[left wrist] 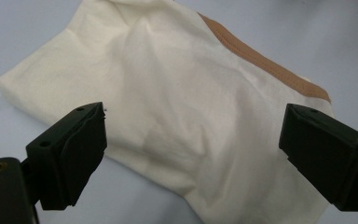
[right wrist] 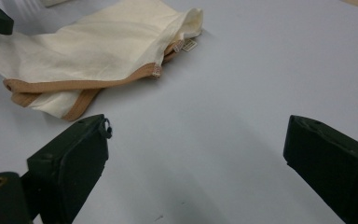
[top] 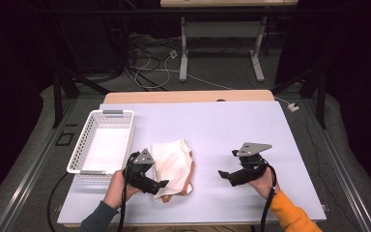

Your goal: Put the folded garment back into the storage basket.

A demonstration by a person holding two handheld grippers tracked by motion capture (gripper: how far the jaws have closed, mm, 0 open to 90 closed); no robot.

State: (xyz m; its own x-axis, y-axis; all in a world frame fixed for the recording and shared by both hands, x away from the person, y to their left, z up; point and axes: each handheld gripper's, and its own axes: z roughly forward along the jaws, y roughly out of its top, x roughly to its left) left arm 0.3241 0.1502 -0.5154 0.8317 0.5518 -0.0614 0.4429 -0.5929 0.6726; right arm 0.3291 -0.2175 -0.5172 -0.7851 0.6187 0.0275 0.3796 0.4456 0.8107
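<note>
A folded cream cloth (top: 174, 166) with a tan trim lies on the white table, just right of the basket. In the left gripper view the cloth (left wrist: 177, 107) spreads out right under the jaws, its tan edge at the upper right. My left gripper (top: 162, 183) hovers open at the cloth's near left corner, nothing between its jaws. My right gripper (top: 222, 173) is open too, over bare table a little to the right of the cloth. In the right gripper view the cloth (right wrist: 98, 60) lies ahead at the upper left, with small labels on its tan hem.
A white perforated basket (top: 79, 147) stands at the table's left, with nothing inside. The white tabletop (top: 232, 125) stretches bare behind and to the right. Beyond its far edge are cables on the floor and another table's legs.
</note>
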